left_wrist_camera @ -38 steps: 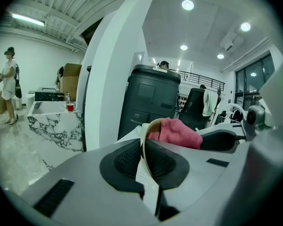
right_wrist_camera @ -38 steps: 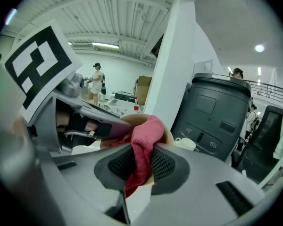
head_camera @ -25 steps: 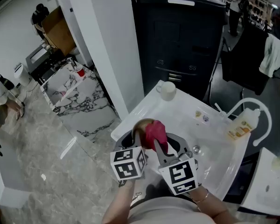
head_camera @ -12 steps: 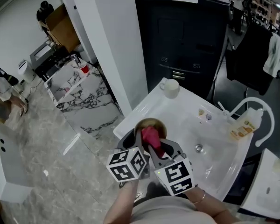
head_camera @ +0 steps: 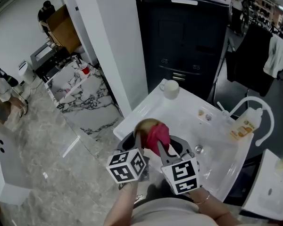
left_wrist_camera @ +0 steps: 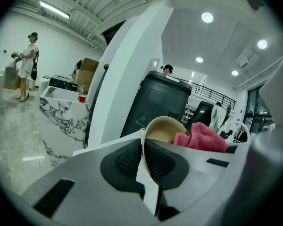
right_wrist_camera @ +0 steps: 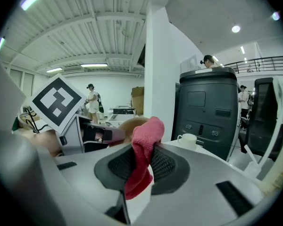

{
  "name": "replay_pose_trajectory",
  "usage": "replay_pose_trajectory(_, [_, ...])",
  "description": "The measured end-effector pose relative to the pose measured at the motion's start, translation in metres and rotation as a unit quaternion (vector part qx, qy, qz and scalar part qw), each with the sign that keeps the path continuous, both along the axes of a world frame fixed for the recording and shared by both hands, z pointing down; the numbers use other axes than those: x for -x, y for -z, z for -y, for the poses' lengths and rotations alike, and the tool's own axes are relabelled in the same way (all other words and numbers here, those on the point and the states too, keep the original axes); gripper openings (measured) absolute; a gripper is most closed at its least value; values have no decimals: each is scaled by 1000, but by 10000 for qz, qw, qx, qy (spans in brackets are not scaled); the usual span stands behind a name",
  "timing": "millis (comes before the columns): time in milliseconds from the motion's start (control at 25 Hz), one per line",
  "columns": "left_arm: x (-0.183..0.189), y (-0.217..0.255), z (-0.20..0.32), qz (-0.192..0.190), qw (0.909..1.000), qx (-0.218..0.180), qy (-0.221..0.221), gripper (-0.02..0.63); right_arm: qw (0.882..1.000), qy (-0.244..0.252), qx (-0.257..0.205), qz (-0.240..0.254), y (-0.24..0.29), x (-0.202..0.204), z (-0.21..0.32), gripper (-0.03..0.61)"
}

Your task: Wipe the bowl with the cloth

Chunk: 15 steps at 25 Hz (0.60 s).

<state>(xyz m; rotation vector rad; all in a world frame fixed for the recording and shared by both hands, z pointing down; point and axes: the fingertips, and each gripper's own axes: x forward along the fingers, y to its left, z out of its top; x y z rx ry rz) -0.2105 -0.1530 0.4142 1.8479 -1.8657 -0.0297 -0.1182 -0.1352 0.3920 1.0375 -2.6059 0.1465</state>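
The smooth tan bowl, at lower centre of the head view, is tilted over a glossy white sink, its thin rim pinched by the left gripper. The right gripper clamps a nubbly pink-red cloth against the bowl's mouth. Behind stand a white mug and a dark cabinet; polished grey stone floor fills the left.

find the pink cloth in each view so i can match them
Head view: cloth low centre, against the bowl.
Left gripper view: right of centre, beside the bowl.
Right gripper view: centre, clamped in the right gripper.
Shared landmark: dark cabinet behind.
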Motion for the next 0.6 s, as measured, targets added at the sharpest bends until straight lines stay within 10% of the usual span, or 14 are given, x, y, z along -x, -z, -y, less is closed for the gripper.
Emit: replay_pose_trajectory(600, [-11,3,-10,225,9997,54,-28,28,9966,-736,-361,60,16,-53,5,78])
